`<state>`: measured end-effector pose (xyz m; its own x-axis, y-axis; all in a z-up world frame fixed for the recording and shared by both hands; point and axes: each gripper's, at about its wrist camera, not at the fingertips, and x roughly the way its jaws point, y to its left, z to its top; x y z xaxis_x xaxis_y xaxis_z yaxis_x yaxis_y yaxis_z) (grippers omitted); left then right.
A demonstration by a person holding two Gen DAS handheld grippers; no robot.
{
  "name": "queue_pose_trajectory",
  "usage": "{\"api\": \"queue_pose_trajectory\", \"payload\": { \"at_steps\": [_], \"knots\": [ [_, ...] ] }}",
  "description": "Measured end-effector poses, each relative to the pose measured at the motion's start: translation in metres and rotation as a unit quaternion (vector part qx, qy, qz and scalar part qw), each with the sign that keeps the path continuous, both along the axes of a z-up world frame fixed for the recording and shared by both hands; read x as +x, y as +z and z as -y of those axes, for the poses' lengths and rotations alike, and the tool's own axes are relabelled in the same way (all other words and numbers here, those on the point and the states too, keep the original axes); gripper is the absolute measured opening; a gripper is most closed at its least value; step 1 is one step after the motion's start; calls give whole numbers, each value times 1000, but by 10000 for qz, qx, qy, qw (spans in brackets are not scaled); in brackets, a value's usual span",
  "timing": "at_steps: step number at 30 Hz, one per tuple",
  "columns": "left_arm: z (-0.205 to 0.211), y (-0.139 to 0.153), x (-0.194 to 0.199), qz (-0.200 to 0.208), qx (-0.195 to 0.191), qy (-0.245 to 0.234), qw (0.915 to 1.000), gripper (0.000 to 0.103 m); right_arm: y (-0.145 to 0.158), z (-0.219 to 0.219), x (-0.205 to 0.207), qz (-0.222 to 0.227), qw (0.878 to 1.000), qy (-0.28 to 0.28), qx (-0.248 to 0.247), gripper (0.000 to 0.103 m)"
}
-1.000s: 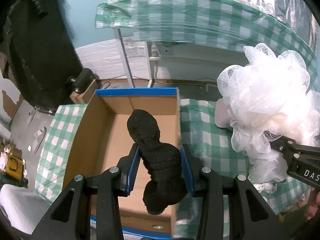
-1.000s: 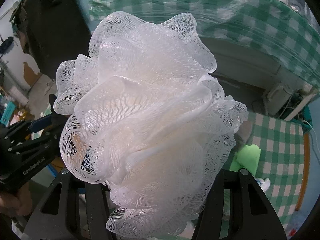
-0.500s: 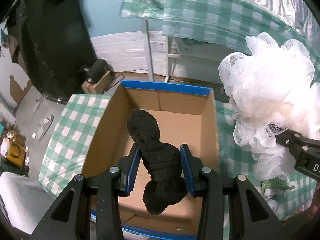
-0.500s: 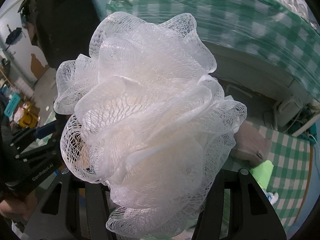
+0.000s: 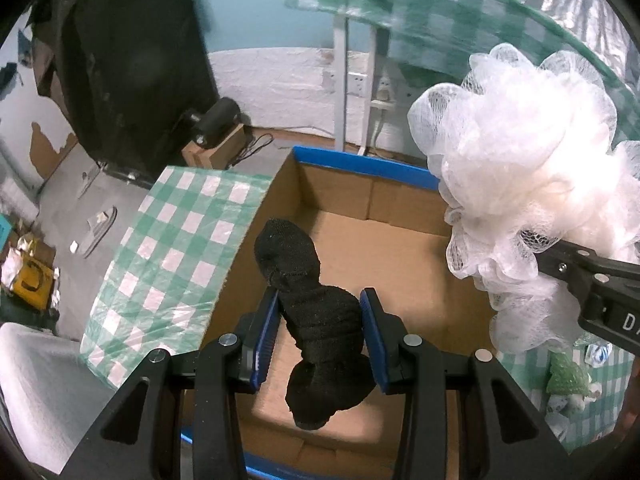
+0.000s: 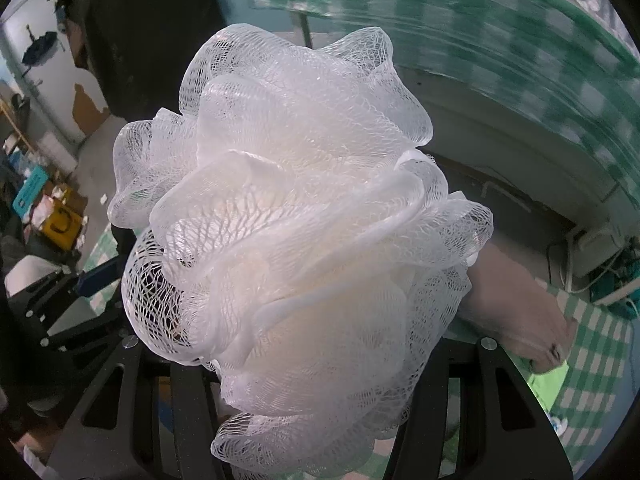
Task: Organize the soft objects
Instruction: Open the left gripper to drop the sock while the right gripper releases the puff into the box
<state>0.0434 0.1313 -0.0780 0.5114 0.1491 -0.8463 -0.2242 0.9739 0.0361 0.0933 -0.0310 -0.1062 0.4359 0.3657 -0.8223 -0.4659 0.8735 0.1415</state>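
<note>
My left gripper [image 5: 319,316] is shut on a rolled black sock [image 5: 316,312] and holds it above an open cardboard box [image 5: 400,240] with blue tape on its rim. My right gripper [image 6: 312,360] is shut on a white mesh bath pouf [image 6: 296,232] that fills its view and hides the fingertips. The pouf also shows in the left wrist view [image 5: 528,184], hanging over the box's right wall with the right gripper's body [image 5: 600,292] behind it.
The box stands on a green-checked tablecloth [image 5: 176,252]. A pinkish soft item [image 6: 516,312] and a bright green cloth [image 6: 548,380] lie on the cloth to the right. A small green item [image 5: 568,376] lies right of the box. A second checked table [image 5: 420,16] stands behind.
Both grippers have moved left with their loads. The box now sits centred under the sock, and the pouf has come over the box's right edge.
</note>
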Motion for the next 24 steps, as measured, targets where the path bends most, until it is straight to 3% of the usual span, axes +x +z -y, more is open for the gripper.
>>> {"api": "queue_pose_trajectory", "payload": {
  "at_steps": [16,19,21,24],
  "knots": [
    [-29,-40,20,-519,-197,347,9979,42,-37,-50,21,-512,9981,245,-242,54],
    [-29,-47,20,-635,-190,329,9973,42,-43,-52,23,-645,9974,244,-216,58],
    [-28,-49,19,-696,-147,312,9970,43,-46,-48,27,-696,9972,196,-171,69],
    [-25,-48,18,-709,-78,280,9971,55,-45,-50,25,-606,9977,80,-291,79]
  ]
}}
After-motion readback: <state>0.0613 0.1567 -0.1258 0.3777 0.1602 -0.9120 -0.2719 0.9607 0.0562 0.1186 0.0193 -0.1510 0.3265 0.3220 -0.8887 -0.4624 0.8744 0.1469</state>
